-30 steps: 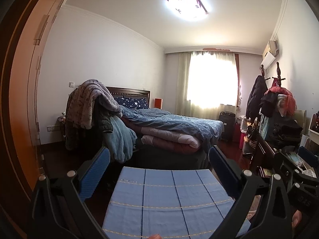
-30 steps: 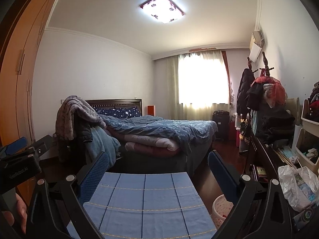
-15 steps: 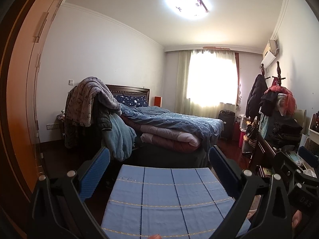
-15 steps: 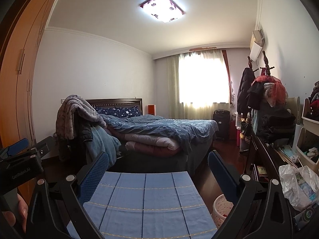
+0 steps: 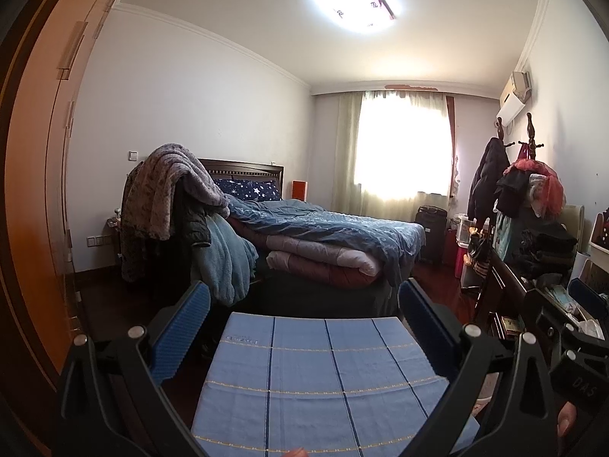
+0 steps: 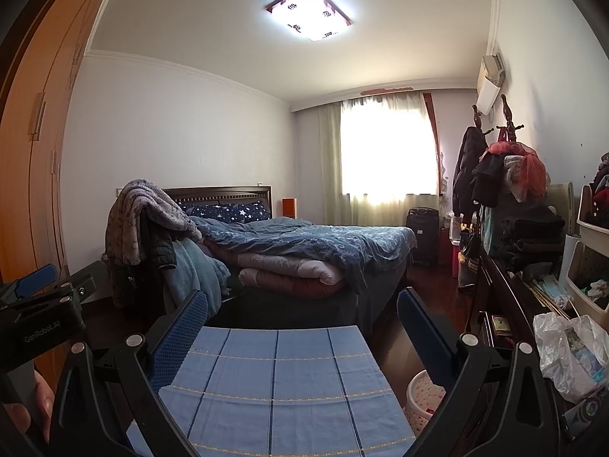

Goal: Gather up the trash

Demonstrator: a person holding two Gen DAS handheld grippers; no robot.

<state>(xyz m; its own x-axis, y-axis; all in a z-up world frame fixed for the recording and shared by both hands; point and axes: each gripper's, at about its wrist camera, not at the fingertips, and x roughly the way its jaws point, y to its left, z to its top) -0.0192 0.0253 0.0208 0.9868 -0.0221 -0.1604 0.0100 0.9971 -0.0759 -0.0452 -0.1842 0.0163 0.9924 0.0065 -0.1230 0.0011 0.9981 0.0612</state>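
In the lower part of both wrist views a blue checked cloth [image 5: 327,377] lies flat, filling the bottom centre of each frame. The left gripper [image 5: 304,304] is held above its near end with its two blue-padded fingers spread wide apart and nothing between them. The right gripper [image 6: 302,304] stands the same way, jaws wide open and empty over the cloth.

At the lower left edge of the right wrist view the body of the left gripper shows, with a person's hand [image 6: 23,407] around it. At the lower right of that view a small pink speckled wastebasket [image 6: 424,396] stands on the dark floor just beside the cloth's right edge, partly hidden behind the right finger. Further right, a crumpled white plastic bag [image 6: 571,354] sits on the near end of a dark wooden dresser [image 6: 495,293], with papers and small clutter behind it; whether any of this is the trash cannot be told.

In the middle distance a bed [image 5: 323,228] carries a rumpled blue duvet over folded quilts. A chair heaped with blankets [image 5: 171,190] stands at its left. At the right a coat rack [image 5: 506,175] is hung with dark coats. A curtained bright window [image 5: 403,144] fills the far wall, and a square ceiling lamp [image 5: 354,0] glows at the top.
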